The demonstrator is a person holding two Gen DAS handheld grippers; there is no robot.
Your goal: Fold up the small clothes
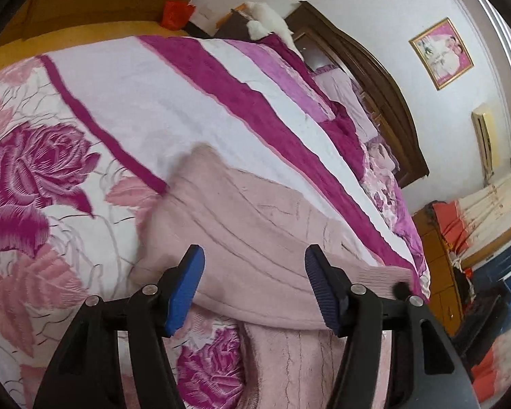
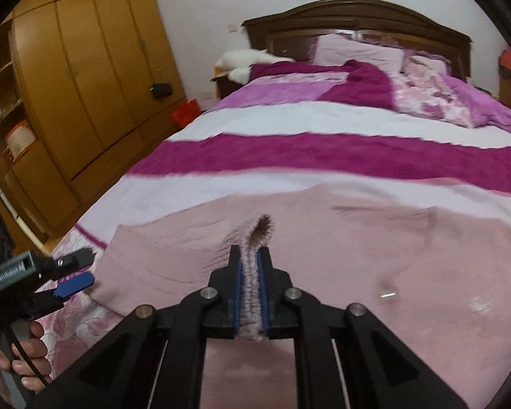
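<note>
Lying on the bed (image 1: 126, 102), the pink sweater (image 1: 255, 225) fills the left wrist view near the bed's close edge. Left hand-held gripper (image 1: 253, 286) is open above the sweater, blue pads apart, nothing pinched.

Right wrist view: right hand-held gripper (image 2: 250, 266) is clamped on a raised fold of the sweater (image 2: 340, 255), fabric bunched between the pads. Left hand-held gripper (image 2: 75, 272) sits at the sweater's left edge, a hand (image 2: 24, 358) on its handle.
</note>
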